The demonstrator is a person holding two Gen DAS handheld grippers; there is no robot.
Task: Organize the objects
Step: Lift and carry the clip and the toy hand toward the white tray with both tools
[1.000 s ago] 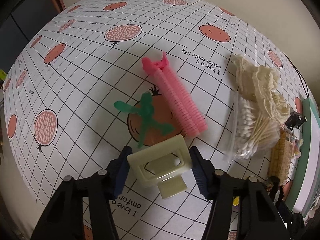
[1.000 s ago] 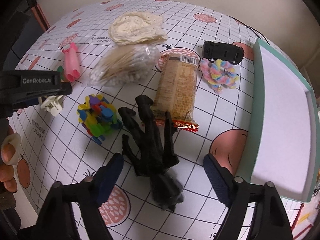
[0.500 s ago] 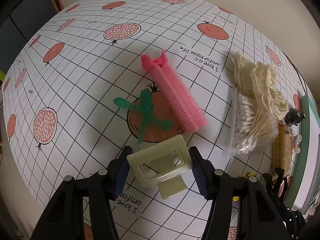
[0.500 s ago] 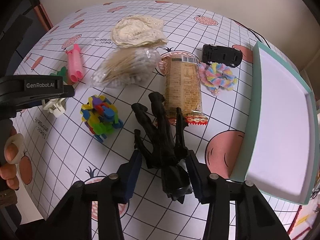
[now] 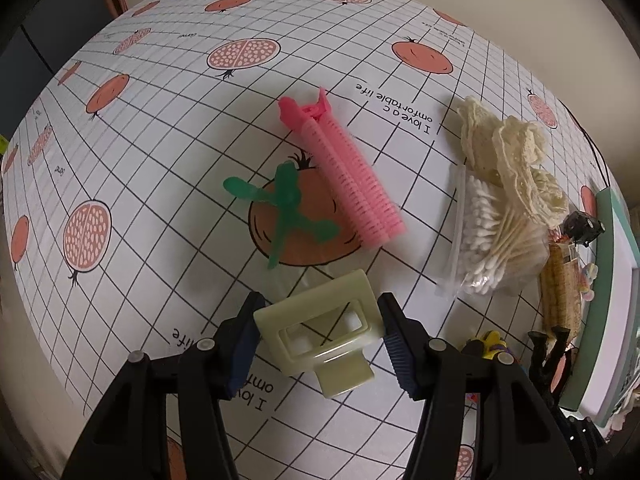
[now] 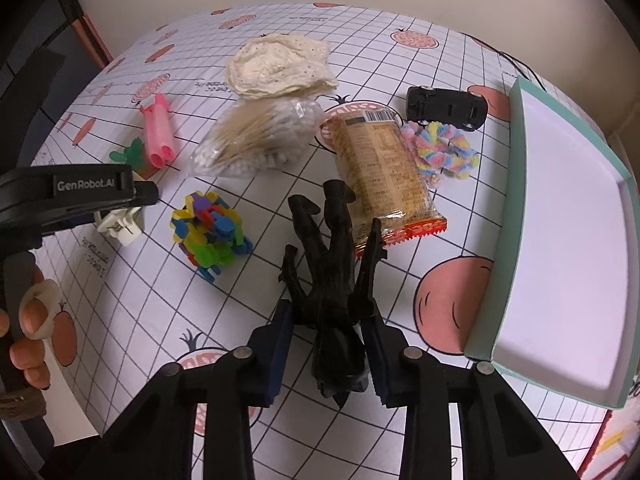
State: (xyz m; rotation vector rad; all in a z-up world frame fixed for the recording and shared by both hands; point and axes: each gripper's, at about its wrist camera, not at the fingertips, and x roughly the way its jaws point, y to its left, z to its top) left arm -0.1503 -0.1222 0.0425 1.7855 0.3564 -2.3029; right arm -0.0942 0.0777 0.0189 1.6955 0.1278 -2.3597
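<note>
- One pale cream hair claw clip [image 5: 320,330] sits between the blue pads of the left gripper [image 5: 320,338], both pads pressed against its sides, so that gripper is clamped on the clip, low over the tablecloth [image 5: 160,128].
- One pink hair roller clip [image 5: 342,172] lies at 12 o'clock from the left gripper; one green plastic propeller-shaped piece [image 5: 286,212] lies just beside it at 11 o'clock, over a printed pomegranate.
- One bag of cotton swabs [image 5: 492,236] and one heap of cream lace doilies [image 5: 516,160] lie at 2 o'clock, touching each other.
- One black dragon-like toy figure [image 6: 334,292] lies between the pads of the right gripper [image 6: 328,344], which has closed narrowly onto its body; its limbs reach toward 12 o'clock.
- One snack packet [image 6: 384,176] lies at 12 o'clock, its lower edge touching the figure.
- One multicoloured block toy [image 6: 210,232] lies at 10 o'clock.
- One pastel scrunchie [image 6: 440,150] and one black toy car [image 6: 446,108] lie at 1 o'clock.
- One teal-rimmed tray [image 6: 508,216], white inside, lies at 2 o'clock.
- One hand [image 6: 28,332] grips the left tool's handle at 9 o'clock.
</note>
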